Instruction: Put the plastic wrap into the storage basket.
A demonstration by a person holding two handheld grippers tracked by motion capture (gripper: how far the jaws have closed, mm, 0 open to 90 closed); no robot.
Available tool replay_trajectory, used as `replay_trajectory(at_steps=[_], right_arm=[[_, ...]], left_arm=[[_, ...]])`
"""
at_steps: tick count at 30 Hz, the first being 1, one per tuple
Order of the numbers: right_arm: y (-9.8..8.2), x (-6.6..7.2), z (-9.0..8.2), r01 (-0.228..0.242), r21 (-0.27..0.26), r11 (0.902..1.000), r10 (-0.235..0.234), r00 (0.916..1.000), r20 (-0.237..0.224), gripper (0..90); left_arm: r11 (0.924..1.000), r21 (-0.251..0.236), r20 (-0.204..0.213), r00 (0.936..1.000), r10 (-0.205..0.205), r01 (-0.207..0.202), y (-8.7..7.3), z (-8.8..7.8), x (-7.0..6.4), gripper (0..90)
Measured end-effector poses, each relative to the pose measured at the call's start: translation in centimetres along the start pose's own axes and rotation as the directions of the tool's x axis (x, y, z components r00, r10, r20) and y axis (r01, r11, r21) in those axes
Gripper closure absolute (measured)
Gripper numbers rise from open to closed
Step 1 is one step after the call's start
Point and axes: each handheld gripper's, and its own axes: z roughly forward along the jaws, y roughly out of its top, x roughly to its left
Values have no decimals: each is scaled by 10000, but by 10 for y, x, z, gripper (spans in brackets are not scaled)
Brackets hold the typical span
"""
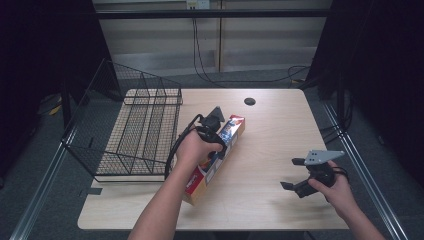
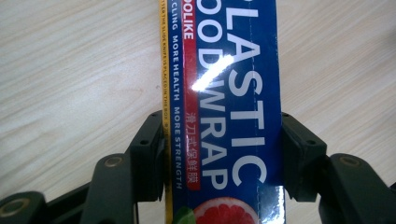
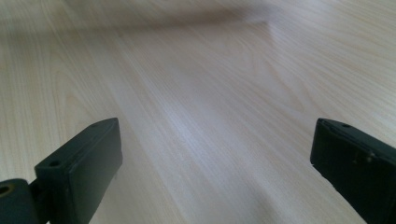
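Clamped across the plastic wrap box [image 2: 224, 116], the left gripper [image 1: 212, 131] was lifting it; next, probably the wire basket [image 1: 135, 135], while the right gripper [image 1: 300, 175] gaped empty

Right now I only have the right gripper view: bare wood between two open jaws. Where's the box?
Observer: The plastic wrap box lies aslant mid-table, clamped across its width by the left tool.
Operator: What's beside it?
Observer: A black wire basket stands at the table's left edge, apart from the box.
Operator: And my tool?
Observer: The right tool is open, near the table's front right, well clear of the box.
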Motion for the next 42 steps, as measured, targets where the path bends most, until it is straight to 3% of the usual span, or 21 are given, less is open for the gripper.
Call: replay_trajectory(at_steps=[17,42], right_arm=[[0,1,2,36,81,10000,-36,10000,-8,21],[0,1,3,113,104,9999,-112,9999,-88,21]], left_arm=[[9999,57,9,9999,-131,131,3,-23,6,430],[9952,-90,-235,9950,-974,972,11,-60,21,431]])
